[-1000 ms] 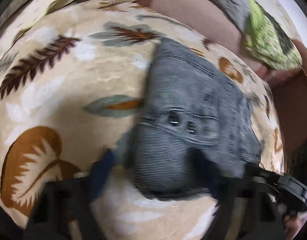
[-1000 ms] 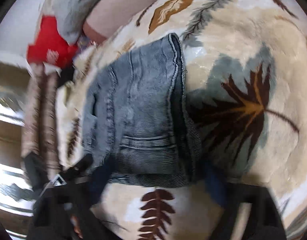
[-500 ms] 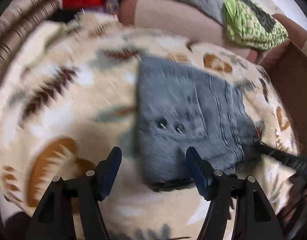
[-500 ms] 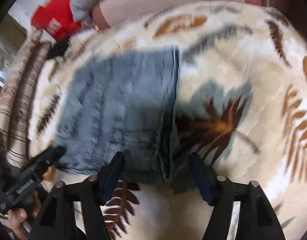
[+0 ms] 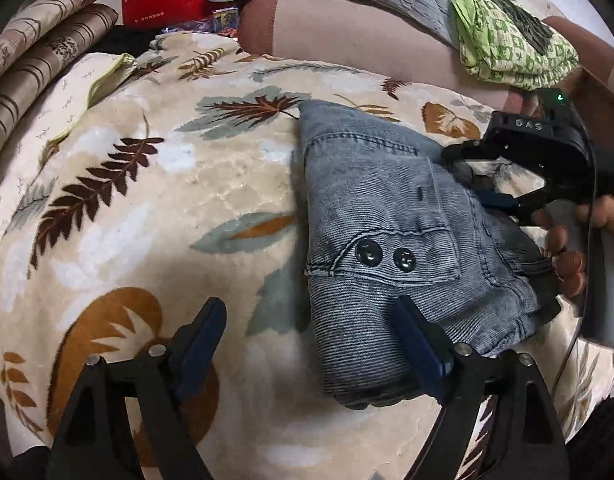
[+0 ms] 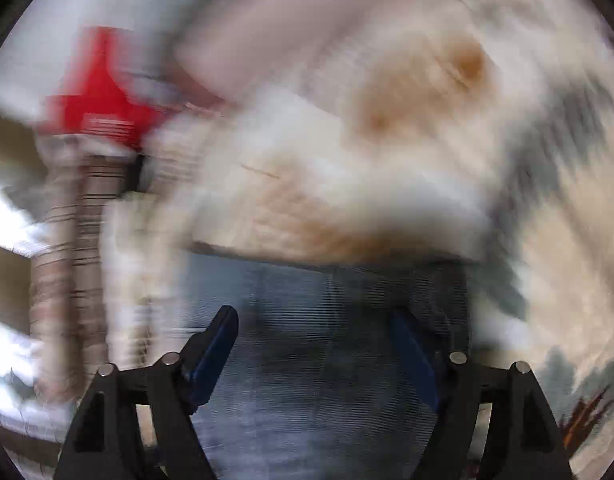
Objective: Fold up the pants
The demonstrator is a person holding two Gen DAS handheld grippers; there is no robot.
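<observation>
Pants [image 5: 391, 236] lie folded into a compact grey bundle on a leaf-print blanket [image 5: 155, 184], folding seemingly finished; left tool [image 5: 311, 344] and right tool [image 6: 315, 354] both opening, gripping nothing

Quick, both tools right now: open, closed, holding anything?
Left tool: opening, nothing gripped; one finger lies over the folded jeans.
Right tool: opening above the jeans, nothing gripped; its view is blurred.

Folded grey-blue ribbed denim pants [image 5: 391, 216], matt, with two dull metal snaps [image 5: 385, 255]; beneath them, plush leaf-print cream fleece blanket [image 5: 155, 184], slightly sheeny.
</observation>
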